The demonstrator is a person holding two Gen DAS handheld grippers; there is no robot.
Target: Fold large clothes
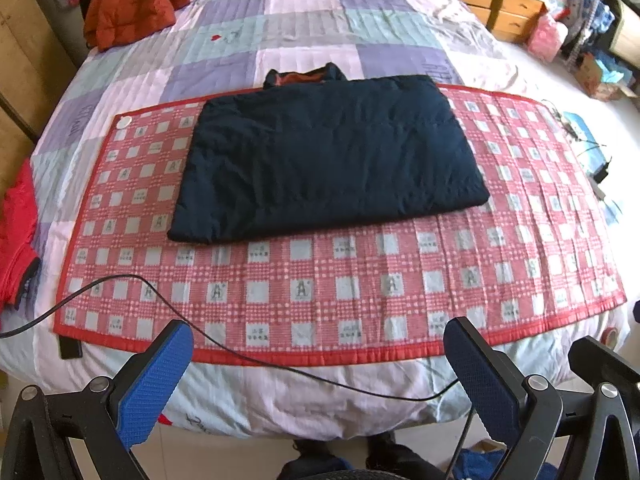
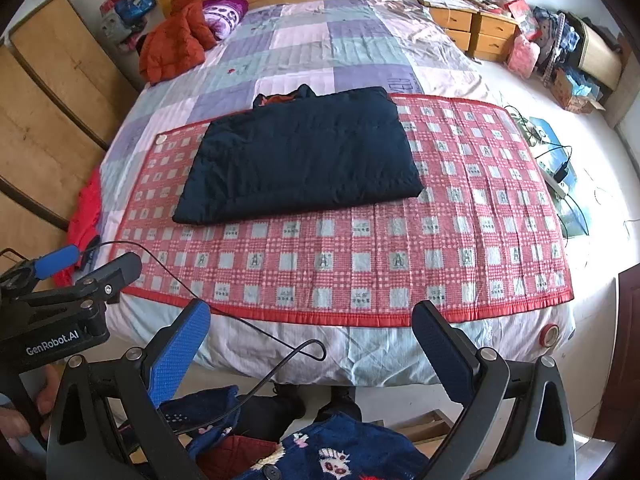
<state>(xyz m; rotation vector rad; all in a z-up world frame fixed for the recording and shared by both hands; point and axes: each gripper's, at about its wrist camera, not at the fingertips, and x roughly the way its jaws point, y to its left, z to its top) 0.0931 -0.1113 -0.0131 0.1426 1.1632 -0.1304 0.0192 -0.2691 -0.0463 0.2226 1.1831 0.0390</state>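
The dark navy quilted jacket (image 1: 328,156) lies folded into a neat flat rectangle on the red-and-white checked padded mat (image 1: 360,280) spread across the bed (image 1: 304,12). From where things lie, I judge the folding of this piece as good as done: sleeves are tucked out of sight, the edges are fairly square, and only the collar with its orange lining pokes out at the far edge. What may remain is a final tidy or carrying it away, and perhaps the other clothes nearby: a rust-orange puffer jacket (image 1: 132,4) heaped near the head of the bed and a red garment (image 1: 18,232) hanging off the left side.

Both pairs of tongs, the left tongs (image 1: 316,356) and the right tongs (image 2: 312,340), hang spread wide and empty at the foot of the bed, well apart from the jacket. A thin black cable (image 1: 240,356) trails over the mat's near edge.
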